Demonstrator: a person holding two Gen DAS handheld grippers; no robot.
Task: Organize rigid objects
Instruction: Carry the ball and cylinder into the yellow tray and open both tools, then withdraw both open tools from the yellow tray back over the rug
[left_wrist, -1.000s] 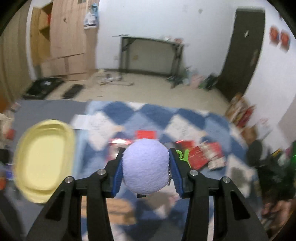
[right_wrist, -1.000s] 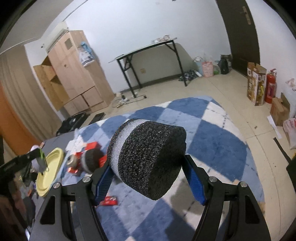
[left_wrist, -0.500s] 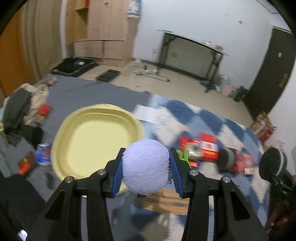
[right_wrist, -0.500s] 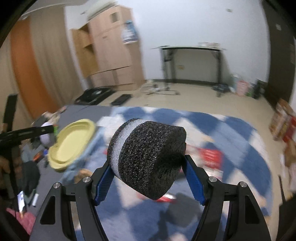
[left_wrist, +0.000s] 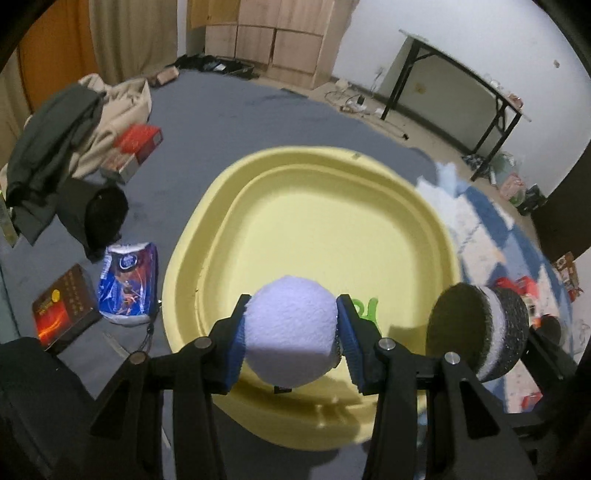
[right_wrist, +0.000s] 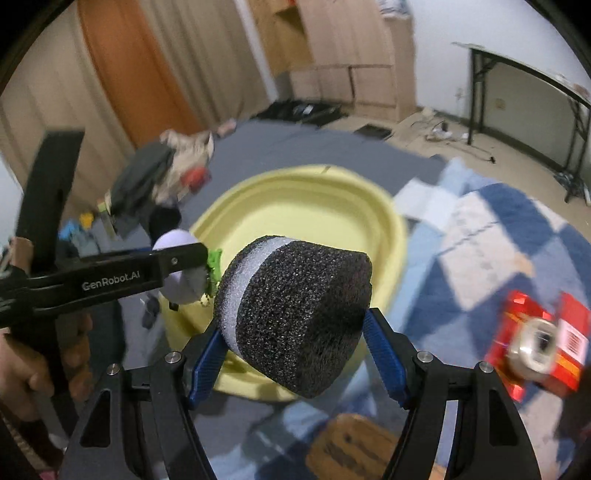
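Swinging in from over the blue rug, both claws now hang above the yellow tray (left_wrist: 424, 229): left claw (left_wrist: 291, 334) clamps the white ball (left_wrist: 291, 332), right claw (right_wrist: 295, 332) clamps the foam puck (right_wrist: 299, 314). Dropping them in looks like the next step.

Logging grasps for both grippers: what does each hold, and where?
Left gripper clamps the pale ball across its middle. Right gripper pinches the black foam cylinder by its curved sides.
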